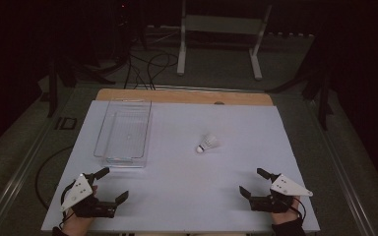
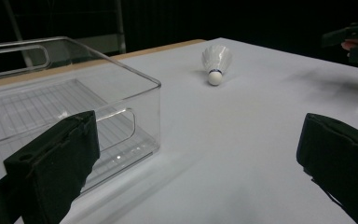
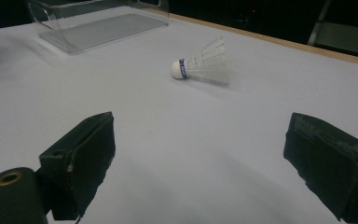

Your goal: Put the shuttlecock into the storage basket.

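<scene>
A white shuttlecock (image 1: 207, 143) lies on its side mid-worktop (image 1: 187, 196), right of a clear bin (image 1: 123, 132), whose far end is cut off in the left gripper view. The left gripper (image 1: 113, 183) and right gripper (image 1: 252, 181) rest near the front edge, fingers spread and released, well apart from the shuttlecock.
</scene>
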Tool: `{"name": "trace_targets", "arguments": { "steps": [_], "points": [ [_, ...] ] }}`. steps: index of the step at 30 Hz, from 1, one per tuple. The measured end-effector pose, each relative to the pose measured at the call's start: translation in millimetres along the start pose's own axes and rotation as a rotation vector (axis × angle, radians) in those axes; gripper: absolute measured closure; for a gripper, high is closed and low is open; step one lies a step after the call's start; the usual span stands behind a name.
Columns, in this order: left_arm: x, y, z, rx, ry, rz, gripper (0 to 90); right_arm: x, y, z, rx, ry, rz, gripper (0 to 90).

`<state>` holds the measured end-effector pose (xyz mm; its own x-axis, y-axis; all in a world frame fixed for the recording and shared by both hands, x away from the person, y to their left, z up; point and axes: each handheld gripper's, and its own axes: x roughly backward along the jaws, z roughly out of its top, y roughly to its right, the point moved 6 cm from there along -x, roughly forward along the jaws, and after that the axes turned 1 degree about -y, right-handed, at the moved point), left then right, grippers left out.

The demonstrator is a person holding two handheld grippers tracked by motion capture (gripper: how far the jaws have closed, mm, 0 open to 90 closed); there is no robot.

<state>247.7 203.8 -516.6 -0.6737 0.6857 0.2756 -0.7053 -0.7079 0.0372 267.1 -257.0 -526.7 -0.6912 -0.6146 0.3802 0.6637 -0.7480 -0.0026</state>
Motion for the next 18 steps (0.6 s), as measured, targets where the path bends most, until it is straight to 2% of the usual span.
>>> {"name": "trace_targets", "arguments": {
  "steps": [7, 18],
  "points": [
    [-1.3, -1.4, -1.5, 0.019, -0.005, -0.006, 0.0, -0.7, -0.9, -0.1, 0.013, -0.011, -0.005, 8.9],
    [-3.4, -0.4, -3.1, 0.003, -0.024, -0.007, 0.0, 0.0, -4.8, 1.1, 0.033, -0.013, 0.007, 9.0]
  ]
}}
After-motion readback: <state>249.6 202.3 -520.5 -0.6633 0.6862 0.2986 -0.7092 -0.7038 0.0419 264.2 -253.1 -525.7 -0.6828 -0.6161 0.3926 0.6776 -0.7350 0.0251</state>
